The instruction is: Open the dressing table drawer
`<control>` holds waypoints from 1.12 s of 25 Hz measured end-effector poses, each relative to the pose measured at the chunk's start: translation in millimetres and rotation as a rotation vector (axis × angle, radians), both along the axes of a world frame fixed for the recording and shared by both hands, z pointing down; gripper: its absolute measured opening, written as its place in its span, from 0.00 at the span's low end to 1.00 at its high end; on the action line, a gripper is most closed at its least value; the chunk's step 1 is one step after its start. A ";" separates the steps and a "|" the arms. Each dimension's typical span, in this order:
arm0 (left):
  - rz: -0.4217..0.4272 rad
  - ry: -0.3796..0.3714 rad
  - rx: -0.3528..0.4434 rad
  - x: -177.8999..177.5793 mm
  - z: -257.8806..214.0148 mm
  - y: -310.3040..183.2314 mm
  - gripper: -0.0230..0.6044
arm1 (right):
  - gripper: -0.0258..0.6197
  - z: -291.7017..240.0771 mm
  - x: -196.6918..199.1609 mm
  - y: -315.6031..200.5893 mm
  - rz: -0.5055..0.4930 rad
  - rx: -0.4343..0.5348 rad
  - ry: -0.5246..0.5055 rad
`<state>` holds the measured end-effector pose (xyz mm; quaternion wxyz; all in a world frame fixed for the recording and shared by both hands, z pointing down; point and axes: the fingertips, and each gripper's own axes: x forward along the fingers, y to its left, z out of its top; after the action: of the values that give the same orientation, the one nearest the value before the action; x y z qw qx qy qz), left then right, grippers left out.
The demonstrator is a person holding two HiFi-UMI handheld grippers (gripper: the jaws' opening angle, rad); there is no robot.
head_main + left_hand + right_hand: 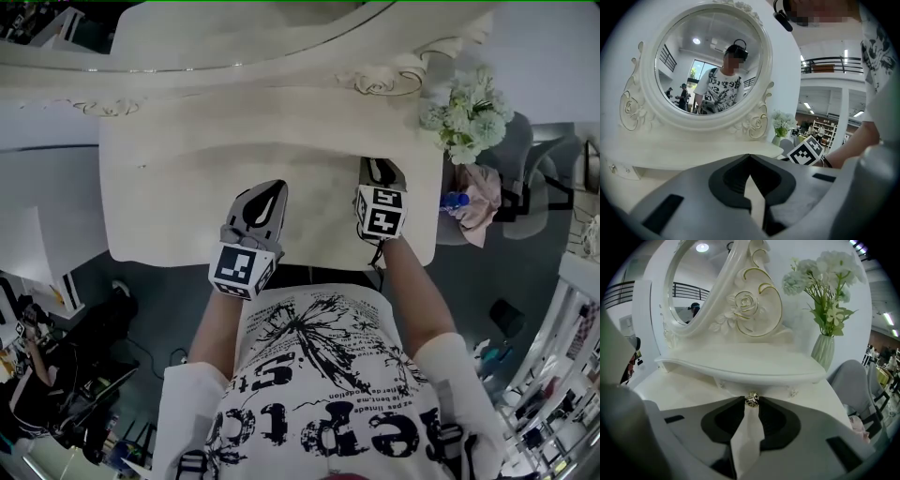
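A small brass drawer knob sits under the white dressing table's raised shelf. My right gripper is shut on this knob, one fingertip on each side of it. In the head view the right gripper reaches to the back right of the tabletop. My left gripper hovers above the table in front of the round mirror. Its fingertips touch each other, shut and with nothing between them. From above, the left gripper is over the middle of the table. The drawer front is mostly hidden by the right jaws.
A vase of white-green flowers stands at the table's right end, close to the right gripper; the flowers also show from above. A grey chair with a pink cloth stands to the right of the table.
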<state>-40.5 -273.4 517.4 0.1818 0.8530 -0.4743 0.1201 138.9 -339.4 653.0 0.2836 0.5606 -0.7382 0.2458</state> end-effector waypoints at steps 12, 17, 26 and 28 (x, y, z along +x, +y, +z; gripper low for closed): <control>0.034 -0.021 0.004 -4.0 -4.1 6.9 0.05 | 0.20 1.5 0.9 34.7 0.003 -0.027 -0.008; 0.031 -0.023 -0.010 -5.9 0.6 13.4 0.05 | 0.20 1.4 0.8 48.8 0.005 -0.026 -0.016; 0.039 -0.035 -0.017 -2.0 2.7 23.8 0.05 | 0.20 1.3 2.5 61.8 0.009 -0.024 -0.023; 0.038 -0.038 -0.017 -2.8 2.4 25.8 0.05 | 0.20 1.2 2.5 64.4 0.014 -0.019 -0.024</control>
<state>-43.4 -247.6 519.8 0.1775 0.8577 -0.4606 0.1437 141.5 -275.0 654.2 0.2784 0.5599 -0.7353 0.2616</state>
